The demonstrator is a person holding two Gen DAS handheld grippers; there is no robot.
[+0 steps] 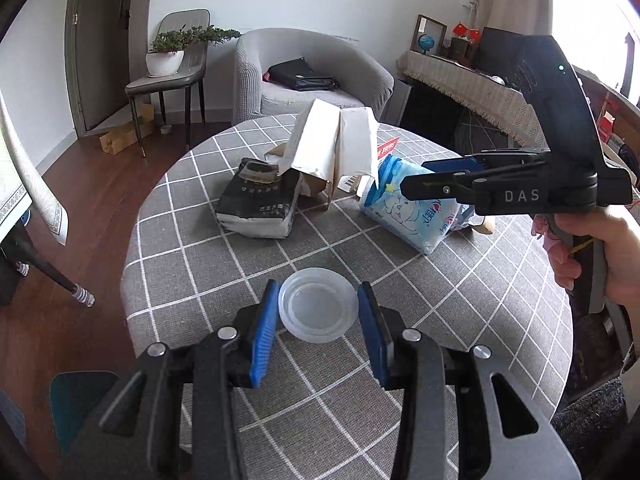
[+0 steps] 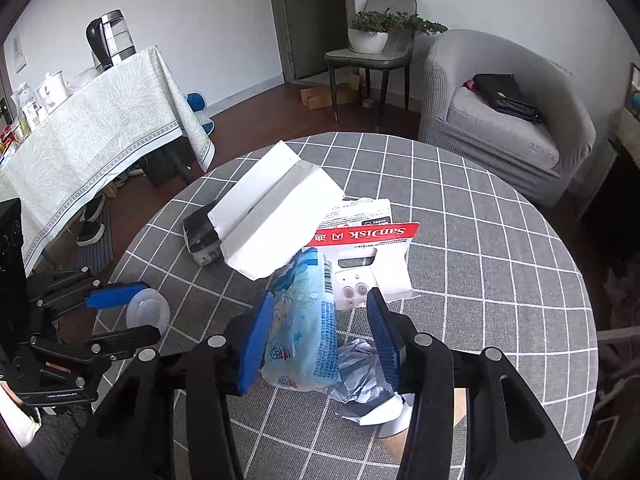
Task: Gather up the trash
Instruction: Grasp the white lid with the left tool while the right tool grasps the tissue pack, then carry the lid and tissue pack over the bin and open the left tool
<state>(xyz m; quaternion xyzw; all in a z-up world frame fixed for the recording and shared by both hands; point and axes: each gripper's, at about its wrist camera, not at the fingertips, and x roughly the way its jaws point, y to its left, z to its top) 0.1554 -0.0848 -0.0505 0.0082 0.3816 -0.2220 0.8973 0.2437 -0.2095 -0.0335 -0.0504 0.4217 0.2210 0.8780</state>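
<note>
A home living room: a grey armchair, a potted plant on a chair, a checked-cloth round table.

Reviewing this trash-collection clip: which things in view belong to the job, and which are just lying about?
Job:
clear plastic lid, between the left gripper pads
blue wrapper, in the right gripper
white paper bag
SanDisk card

Lying about:
armchair
black handbag
potted plant
kettle

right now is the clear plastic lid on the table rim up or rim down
Rim up: the clear plastic lid shows its hollow inside, lying flat between the left gripper pads.
</note>
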